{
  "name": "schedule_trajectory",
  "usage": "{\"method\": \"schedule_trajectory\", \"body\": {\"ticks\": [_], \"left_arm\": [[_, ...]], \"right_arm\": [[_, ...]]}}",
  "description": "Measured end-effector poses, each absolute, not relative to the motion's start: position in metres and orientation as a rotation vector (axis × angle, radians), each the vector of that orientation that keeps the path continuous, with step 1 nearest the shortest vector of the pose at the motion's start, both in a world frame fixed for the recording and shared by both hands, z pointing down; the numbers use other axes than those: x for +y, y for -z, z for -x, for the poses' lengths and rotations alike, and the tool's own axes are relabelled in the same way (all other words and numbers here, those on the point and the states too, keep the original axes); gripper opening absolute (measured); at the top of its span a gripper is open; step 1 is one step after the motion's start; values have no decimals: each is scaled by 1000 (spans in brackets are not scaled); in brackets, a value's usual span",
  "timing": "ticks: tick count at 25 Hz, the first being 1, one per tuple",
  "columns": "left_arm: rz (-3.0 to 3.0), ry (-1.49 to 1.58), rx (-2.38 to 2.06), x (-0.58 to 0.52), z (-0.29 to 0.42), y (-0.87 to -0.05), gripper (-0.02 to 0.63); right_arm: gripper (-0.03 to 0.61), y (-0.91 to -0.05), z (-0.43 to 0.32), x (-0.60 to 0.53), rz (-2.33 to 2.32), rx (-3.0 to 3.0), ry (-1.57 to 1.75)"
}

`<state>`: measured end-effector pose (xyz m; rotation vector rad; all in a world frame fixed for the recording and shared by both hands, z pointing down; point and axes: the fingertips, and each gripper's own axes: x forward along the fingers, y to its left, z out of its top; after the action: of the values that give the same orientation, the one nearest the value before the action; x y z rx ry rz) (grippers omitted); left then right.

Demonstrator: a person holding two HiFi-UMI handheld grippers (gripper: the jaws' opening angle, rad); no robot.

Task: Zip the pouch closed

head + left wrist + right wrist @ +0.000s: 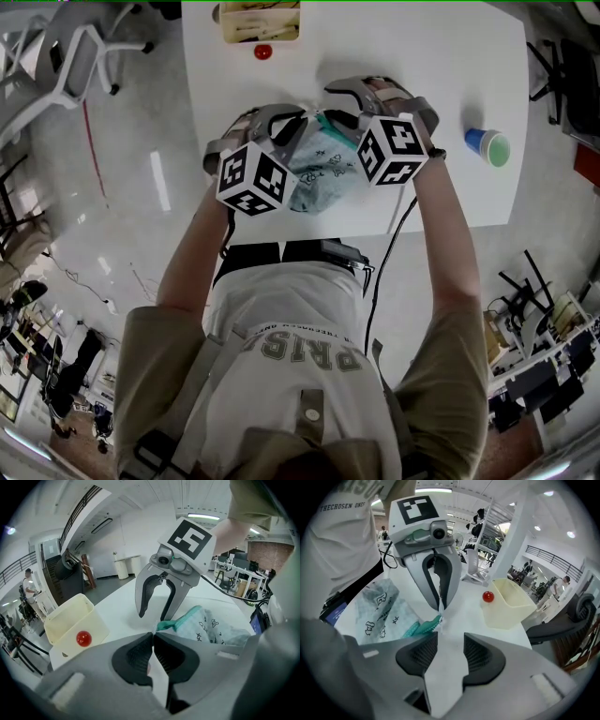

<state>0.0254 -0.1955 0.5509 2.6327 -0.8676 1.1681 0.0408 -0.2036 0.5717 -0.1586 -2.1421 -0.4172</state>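
Observation:
The pale printed pouch (323, 173) with a teal zipper edge lies on the white table (450, 75) between both grippers. My left gripper (305, 120) is shut on a small white tab at the end of the teal edge; the right gripper view shows its tips (440, 605) pinching that tab. In the left gripper view its jaws (153, 637) meet, with the pouch (211, 625) just beyond. My right gripper (451, 637) is open over bare table, nothing between its pads. The teal edge (423, 627) lies just ahead and left of it. It faces the left gripper (152, 616) closely.
A cream bin (258, 23) stands at the table's far edge with a red ball (263, 52) beside it. A blue cup with a green inside (489, 146) sits at the right. A black cable (398, 234) hangs off the near table edge.

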Motion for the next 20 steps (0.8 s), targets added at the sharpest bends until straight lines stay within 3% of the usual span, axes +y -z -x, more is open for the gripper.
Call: {"method": "schedule_trajectory", "body": {"ticks": [8,16,20], "left_arm": [[-2641,-1179,-858,-196,-31,-552,20],[-2640,-1179,-852,-196,-31,-551,20],[-2639,-1184,-847,-196,-31,-553,20]], "right_arm": [[140,-577,-40,-190,267,-2083,518],[48,-574,-41,-184,295,-2076,550],[36,-576,-41,-182,307,-2066,564]]}}
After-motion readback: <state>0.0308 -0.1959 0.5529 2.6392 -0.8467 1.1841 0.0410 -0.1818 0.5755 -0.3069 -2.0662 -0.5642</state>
